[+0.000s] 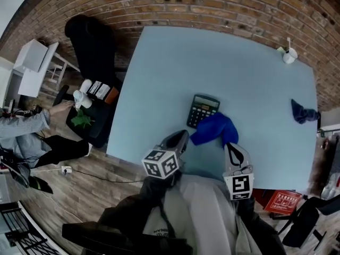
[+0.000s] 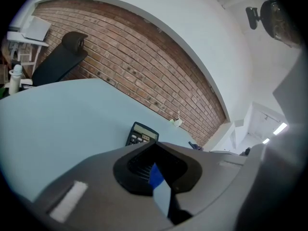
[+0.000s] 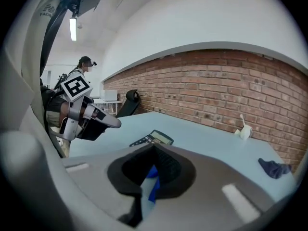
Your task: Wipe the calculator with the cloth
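A black calculator (image 1: 204, 109) lies near the middle of the light blue table (image 1: 159, 73). A bright blue cloth (image 1: 215, 129) sits bunched against the calculator's near right corner. My right gripper (image 1: 230, 146) is at the cloth's near edge, shut on the cloth, and a strip of blue cloth (image 3: 152, 173) shows in the slit between its jaws. My left gripper (image 1: 182, 137) is shut just left of the cloth, holding nothing. In the left gripper view the calculator (image 2: 141, 133) lies ahead, beyond the closed jaws of the left gripper (image 2: 155, 150).
A dark blue rag (image 1: 304, 111) lies at the table's right edge. A small white object (image 1: 288, 54) stands at the far right corner. A black chair (image 1: 93, 41) and a seated person (image 1: 32, 126) are to the left. A red box (image 1: 281, 201) lies on the floor.
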Available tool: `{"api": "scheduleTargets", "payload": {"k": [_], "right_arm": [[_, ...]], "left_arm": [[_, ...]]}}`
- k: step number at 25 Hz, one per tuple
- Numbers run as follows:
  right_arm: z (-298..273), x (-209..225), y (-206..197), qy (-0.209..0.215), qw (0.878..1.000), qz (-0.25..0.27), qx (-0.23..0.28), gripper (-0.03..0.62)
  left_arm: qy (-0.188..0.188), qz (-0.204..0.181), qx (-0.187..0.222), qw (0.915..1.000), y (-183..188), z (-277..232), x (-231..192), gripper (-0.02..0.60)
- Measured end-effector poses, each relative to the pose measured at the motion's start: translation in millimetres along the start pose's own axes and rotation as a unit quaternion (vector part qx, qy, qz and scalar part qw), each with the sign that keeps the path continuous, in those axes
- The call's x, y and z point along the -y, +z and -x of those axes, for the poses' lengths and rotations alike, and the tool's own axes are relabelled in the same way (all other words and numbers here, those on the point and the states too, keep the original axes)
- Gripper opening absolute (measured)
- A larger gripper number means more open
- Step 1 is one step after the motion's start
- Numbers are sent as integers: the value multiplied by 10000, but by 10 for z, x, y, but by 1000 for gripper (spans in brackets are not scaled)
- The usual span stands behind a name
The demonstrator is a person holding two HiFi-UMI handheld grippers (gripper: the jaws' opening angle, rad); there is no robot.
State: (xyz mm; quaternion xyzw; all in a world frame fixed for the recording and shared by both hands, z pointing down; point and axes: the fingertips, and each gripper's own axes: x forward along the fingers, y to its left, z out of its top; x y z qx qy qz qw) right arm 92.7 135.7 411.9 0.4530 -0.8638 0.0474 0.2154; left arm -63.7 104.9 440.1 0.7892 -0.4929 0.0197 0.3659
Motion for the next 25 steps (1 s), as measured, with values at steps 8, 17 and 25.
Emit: {"api": "scheduleTargets", "payload": {"k": [8,17,25], "right_arm": [[-52,-136,-161,245,9988,-313,-290,2],[-96,-201,-237,426,9974,-420,-391,2],[-87,-288,-330,624,9957,-409,-549,2]], "left_arm": [[79,115,0,9999,-43,101,-79,7],[233,239,-8,9994,-98,163,-174,6],[336,409,-66,9986,-201,220,-228,6]]}}
